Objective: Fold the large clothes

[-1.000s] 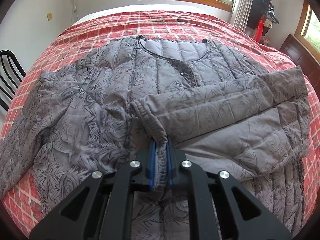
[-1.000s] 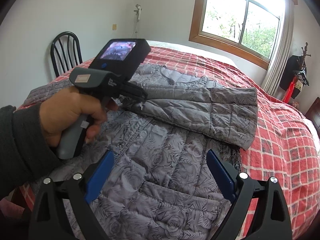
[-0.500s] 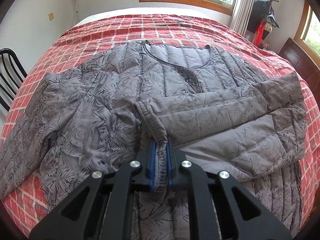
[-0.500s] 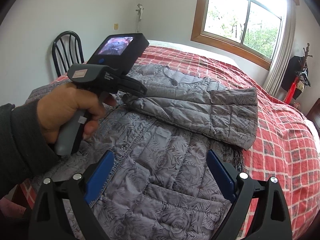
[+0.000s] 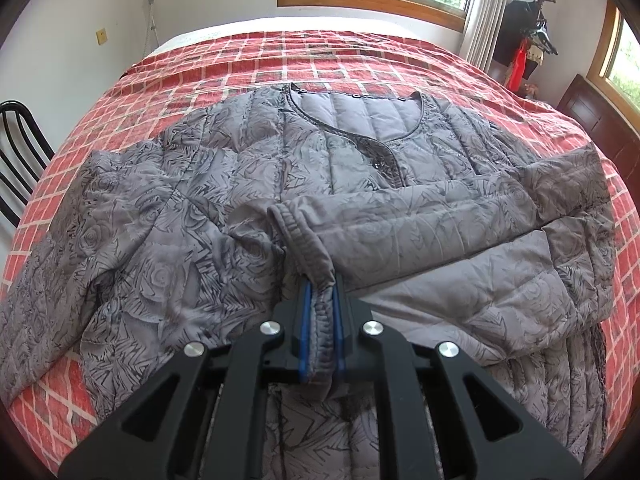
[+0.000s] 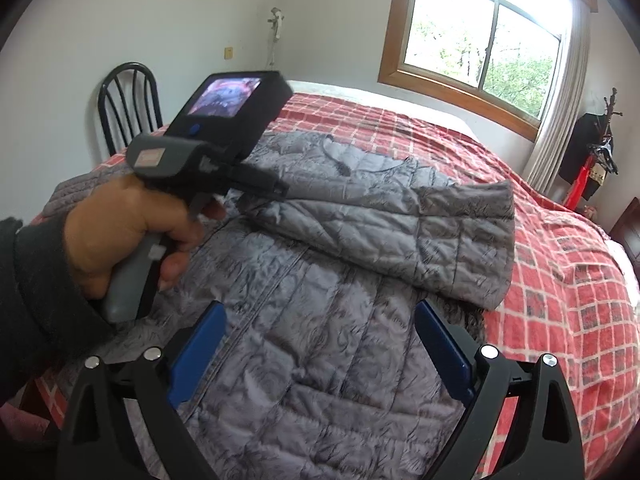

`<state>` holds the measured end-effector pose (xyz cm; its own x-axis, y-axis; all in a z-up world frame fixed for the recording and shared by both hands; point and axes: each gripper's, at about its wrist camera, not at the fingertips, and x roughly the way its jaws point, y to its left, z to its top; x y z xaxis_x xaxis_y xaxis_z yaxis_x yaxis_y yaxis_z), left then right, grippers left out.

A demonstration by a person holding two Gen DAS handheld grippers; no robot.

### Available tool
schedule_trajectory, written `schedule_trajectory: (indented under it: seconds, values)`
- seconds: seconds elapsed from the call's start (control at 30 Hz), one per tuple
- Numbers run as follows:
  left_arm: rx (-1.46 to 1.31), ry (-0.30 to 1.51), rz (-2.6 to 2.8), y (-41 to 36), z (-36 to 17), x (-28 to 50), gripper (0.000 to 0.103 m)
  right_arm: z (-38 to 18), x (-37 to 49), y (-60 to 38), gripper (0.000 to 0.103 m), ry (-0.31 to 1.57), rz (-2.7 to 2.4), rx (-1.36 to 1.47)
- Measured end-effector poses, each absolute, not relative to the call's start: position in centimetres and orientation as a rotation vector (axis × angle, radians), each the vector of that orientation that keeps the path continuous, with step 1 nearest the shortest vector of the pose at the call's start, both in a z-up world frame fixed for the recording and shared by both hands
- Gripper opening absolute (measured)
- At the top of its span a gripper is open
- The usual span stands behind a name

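Note:
A grey quilted jacket (image 5: 224,216) with a rose pattern lies front-up on the red checked bed (image 5: 320,60). Its right sleeve (image 5: 440,216) is folded across the chest. My left gripper (image 5: 320,292) is shut on the cuff (image 5: 304,240) of that sleeve, held just above the jacket's middle. The other sleeve (image 5: 48,280) lies spread out to the left. In the right wrist view the jacket (image 6: 320,320) lies below my right gripper (image 6: 320,344), which is open and empty above the hem. The left gripper (image 6: 276,190) shows there holding the folded sleeve (image 6: 400,232).
A black chair (image 6: 128,108) stands at the bed's left side, also in the left wrist view (image 5: 20,152). A window (image 6: 480,48) is behind the bed. A coat stand (image 6: 592,152) and a dark wooden headboard (image 5: 592,116) are at the right.
My left gripper has carried the cuff a little further to the left and up over the jacket. The right gripper has stayed open and nearly still.

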<state>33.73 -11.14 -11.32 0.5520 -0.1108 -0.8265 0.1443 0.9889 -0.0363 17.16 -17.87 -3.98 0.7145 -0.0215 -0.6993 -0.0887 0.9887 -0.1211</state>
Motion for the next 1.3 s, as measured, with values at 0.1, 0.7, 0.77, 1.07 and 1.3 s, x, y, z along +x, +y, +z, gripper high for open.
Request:
schedule_trajectory:
  seconds: [0.1, 0.7, 0.77, 1.07, 1.3]
  values:
    - [0.029, 0.975, -0.150, -11.1, -11.4, 33.9, 0.008, -2.8, 20.9, -19.0, 0.100, 0.735, -0.017, -0.124]
    - [0.009, 0.973, -0.154, -10.6, -11.7, 34.0, 0.008, -6.8, 32.5, -24.0, 0.099, 0.809, -0.195, -0.068]
    - [0.006, 0.973, -0.156, -10.5, -11.7, 34.0, 0.008, -6.9, 32.5, -23.8, 0.099, 0.809, -0.191, -0.067]
    - [0.021, 0.970, -0.156, -10.7, -11.4, 34.0, 0.008, -6.4, 32.0, -23.9, 0.099, 0.800, -0.186, -0.051]
    - [0.062, 0.929, -0.150, -9.7, -8.8, 34.4, 0.008, -5.7, 30.8, -24.2, 0.099, 0.793, -0.172, -0.030]
